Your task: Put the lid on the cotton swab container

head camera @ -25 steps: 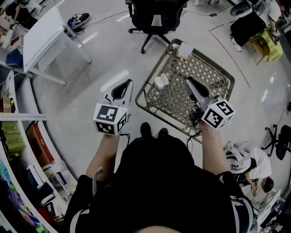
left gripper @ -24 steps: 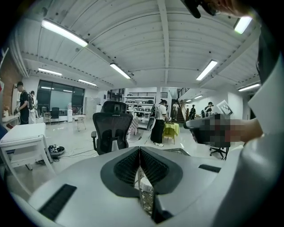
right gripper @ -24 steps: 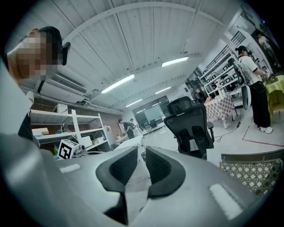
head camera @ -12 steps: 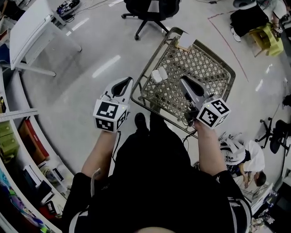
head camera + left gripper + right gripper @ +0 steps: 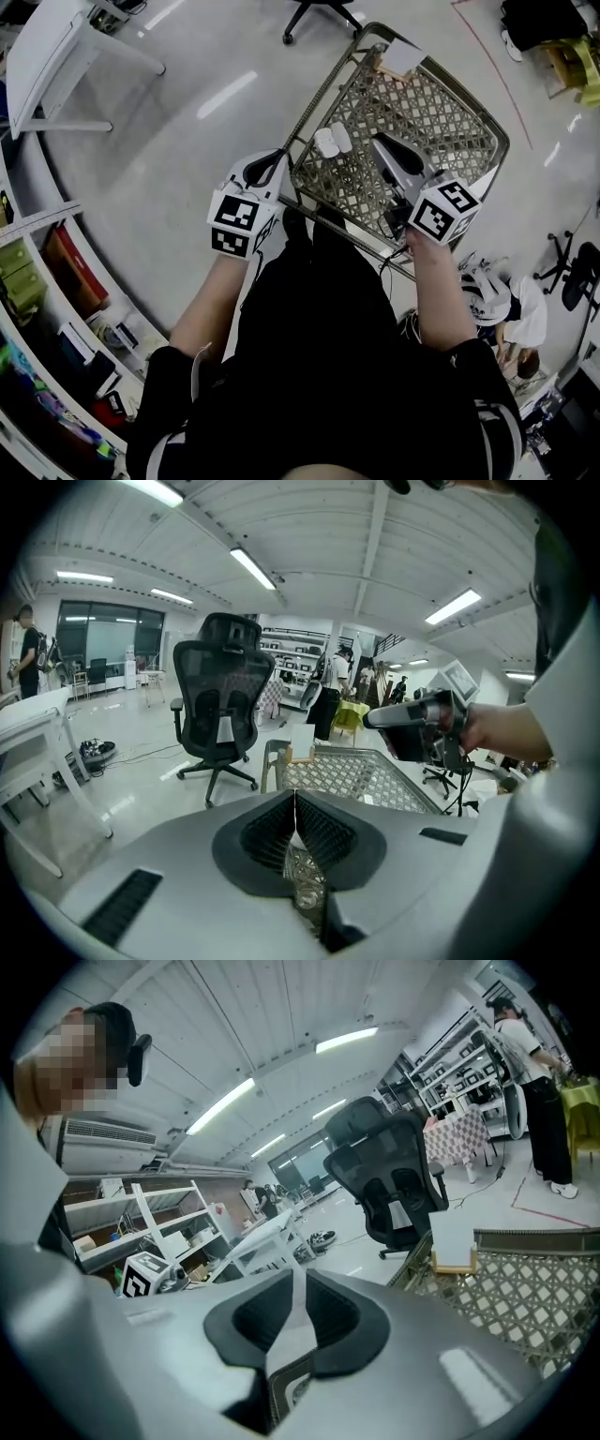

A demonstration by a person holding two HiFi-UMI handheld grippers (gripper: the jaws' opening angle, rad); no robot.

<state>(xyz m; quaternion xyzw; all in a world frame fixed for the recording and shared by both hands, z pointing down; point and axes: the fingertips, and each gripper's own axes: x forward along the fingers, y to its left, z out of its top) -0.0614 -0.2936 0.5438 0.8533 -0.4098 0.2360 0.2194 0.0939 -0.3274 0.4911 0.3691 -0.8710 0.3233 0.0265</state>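
Left hand-held gripper (image 5: 277,157) nearer container (image 5: 325,142)

A glossy pale grey floor (image 5: 178,122) mirrors the long ceiling light strips (image 5: 255,566), which run between the ribs of a white ceiling. At the far left stands a white table (image 5: 56,47). Shelves (image 5: 42,281) crowded with coloured boxes run along the near left wall. A black mesh-backed office chair (image 5: 220,705) on castors stands far ahead, with dark glass windows (image 5: 103,639) beyond it to the left. A red line (image 5: 494,75) crosses the floor at far right.
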